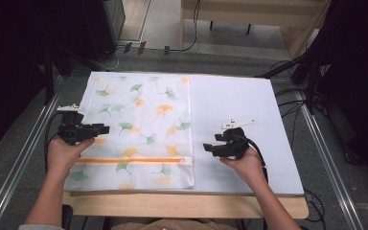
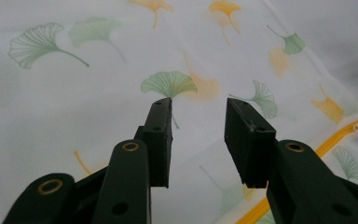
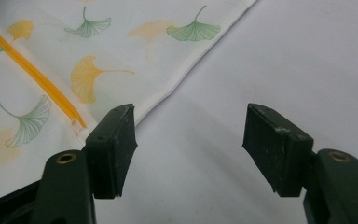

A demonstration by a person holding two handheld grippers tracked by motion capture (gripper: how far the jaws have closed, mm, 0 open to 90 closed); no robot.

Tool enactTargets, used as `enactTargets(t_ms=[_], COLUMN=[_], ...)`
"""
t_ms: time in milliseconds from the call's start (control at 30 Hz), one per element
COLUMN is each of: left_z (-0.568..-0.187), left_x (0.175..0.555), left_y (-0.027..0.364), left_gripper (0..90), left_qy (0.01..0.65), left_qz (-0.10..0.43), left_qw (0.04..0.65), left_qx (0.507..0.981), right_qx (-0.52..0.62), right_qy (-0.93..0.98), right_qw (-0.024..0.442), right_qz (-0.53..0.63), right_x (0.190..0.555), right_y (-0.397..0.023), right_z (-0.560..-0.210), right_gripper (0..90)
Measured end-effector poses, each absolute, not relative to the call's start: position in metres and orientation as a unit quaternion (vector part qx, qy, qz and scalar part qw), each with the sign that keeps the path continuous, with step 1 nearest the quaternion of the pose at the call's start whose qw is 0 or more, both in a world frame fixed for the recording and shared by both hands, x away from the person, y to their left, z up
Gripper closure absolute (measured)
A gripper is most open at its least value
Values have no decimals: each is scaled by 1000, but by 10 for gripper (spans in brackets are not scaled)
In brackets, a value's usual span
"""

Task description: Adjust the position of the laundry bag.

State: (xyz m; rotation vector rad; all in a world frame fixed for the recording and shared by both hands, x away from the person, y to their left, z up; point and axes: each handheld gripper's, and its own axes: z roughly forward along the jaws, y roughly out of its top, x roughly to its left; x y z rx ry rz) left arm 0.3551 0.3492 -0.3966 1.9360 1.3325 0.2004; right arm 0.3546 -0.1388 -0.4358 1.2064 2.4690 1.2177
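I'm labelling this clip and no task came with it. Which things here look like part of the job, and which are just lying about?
Likely part of the job:
- leaf-print zip bag
- its orange zipper
- left gripper, open
- right gripper, open

Just about:
- white mat
- floor cables

Table: wooden top (image 1: 187, 206), front edge visible, overlaid by a pale sheet (image 1: 239, 110).
Floor: grey carpet (image 1: 9, 158) on both sides of the table; paler flooring (image 1: 165, 19) beyond.
Rails: metal rails (image 1: 21, 158) run along either side of the table.
Far furniture: light wooden bench or desk (image 1: 254, 12) at top.
Cables: black leads (image 1: 292, 103) on the floor at right.
Side zones: dark, detail indistinct.
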Motion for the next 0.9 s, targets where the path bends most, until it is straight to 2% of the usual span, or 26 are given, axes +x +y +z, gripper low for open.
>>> enactTargets(t_ms=[167, 333, 367, 400, 500, 667, 767, 900], left_z=[-399, -402, -403, -403, -404, -404, -403, -406], left_x=[354, 353, 352, 352, 355, 359, 360, 363], left_y=[348, 350, 350, 350, 350, 351, 350, 346], left_gripper=[575, 561, 542, 539, 449, 474, 422, 378], left_qy=[515, 510, 512, 512, 522, 537, 537, 535], left_qz=[80, 80, 79, 80, 71, 55, 57, 62], left_qw=[379, 373, 370, 370, 360, 368, 371, 363], left_qx=[764, 771, 771, 772, 770, 757, 755, 760], right_qx=[404, 408, 406, 406, 405, 389, 388, 398], right_qy=[822, 817, 815, 813, 813, 819, 818, 816], right_qw=[77, 80, 90, 89, 86, 102, 107, 90], right_qz=[393, 400, 403, 407, 410, 409, 411, 410], right_x=[357, 359, 360, 360, 361, 360, 358, 361], right_y=[-137, -140, -142, -143, -143, -144, -145, -150], right_z=[-438, -434, -431, -430, -429, -430, -430, -433], right_gripper=[360, 442, 490, 495, 506, 562, 566, 520])
